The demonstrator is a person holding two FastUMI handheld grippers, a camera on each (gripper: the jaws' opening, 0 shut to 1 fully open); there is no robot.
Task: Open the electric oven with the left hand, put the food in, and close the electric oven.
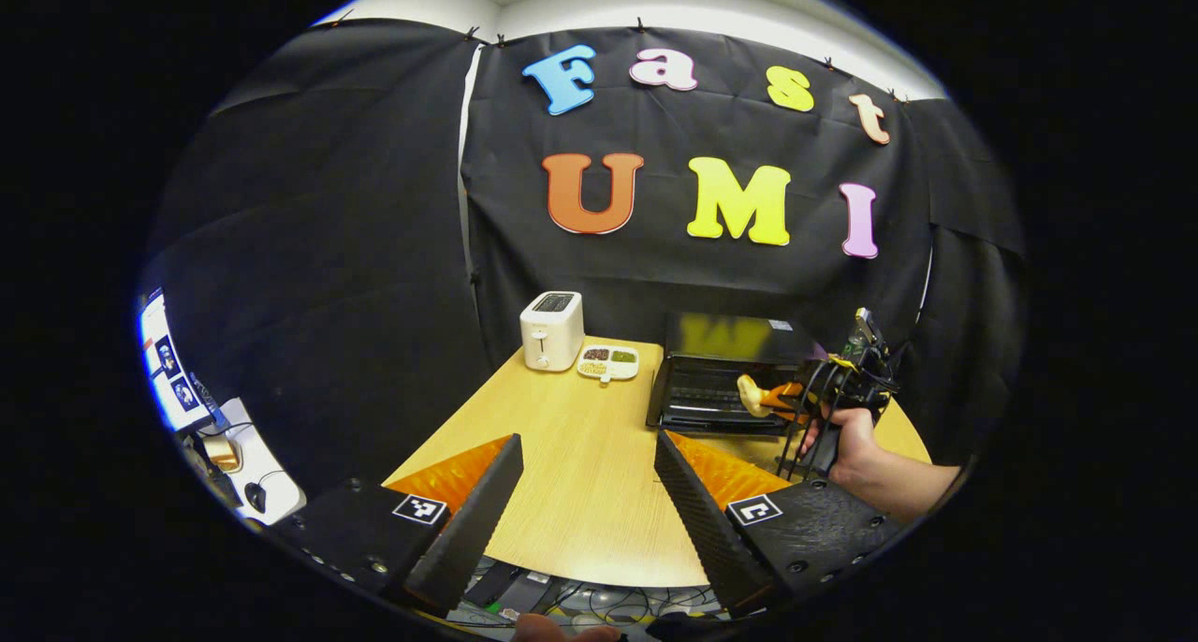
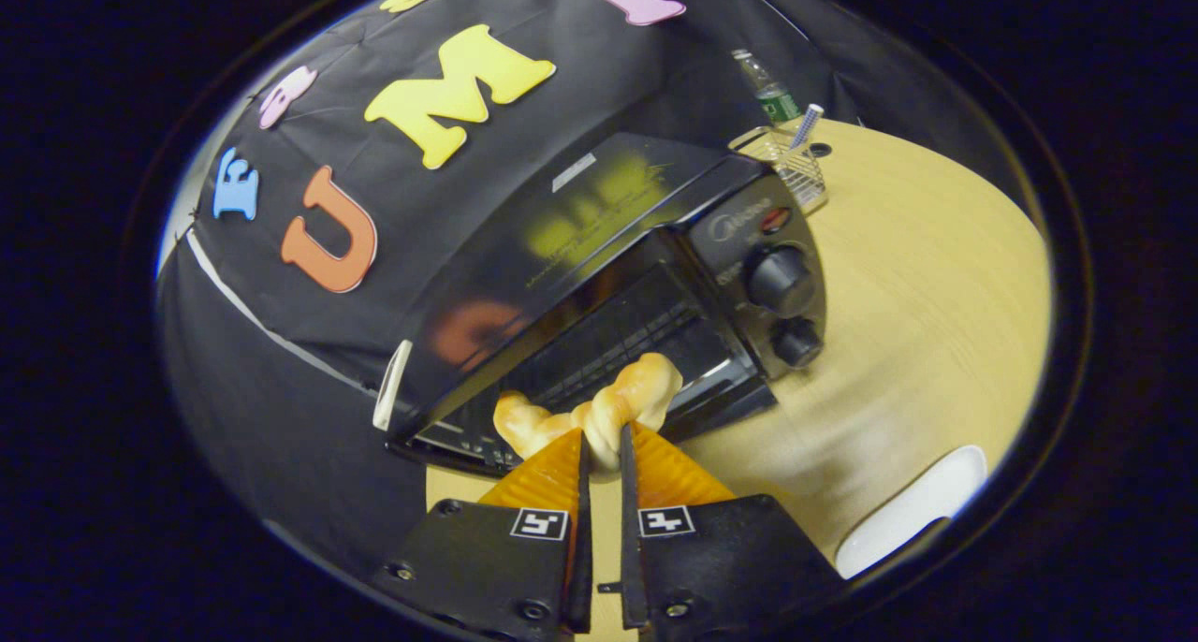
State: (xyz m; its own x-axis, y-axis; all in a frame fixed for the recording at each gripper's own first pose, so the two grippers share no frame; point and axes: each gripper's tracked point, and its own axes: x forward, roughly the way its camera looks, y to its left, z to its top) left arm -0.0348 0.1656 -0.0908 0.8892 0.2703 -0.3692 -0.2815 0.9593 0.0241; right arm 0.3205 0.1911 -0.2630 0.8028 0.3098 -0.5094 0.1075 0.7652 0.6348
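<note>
Right gripper [image 2: 600,455] clamped on twisted bread [image 2: 599,406] at toaster oven [image 2: 618,277] mouth, frame centre; could snag the rack. Left gripper [image 1: 588,492] spread, empty.

Both views are evenly lit from overhead, bright on the bench [image 1: 580,436] and dim against the dark cloth wall. Fisheye distortion bends the bench's edges and stretches everything near the rim. In the right gripper view the oven [image 2: 599,277] carries a soft yellow glare on its glossy top, and the bench's right edge smears with motion blur.
</note>
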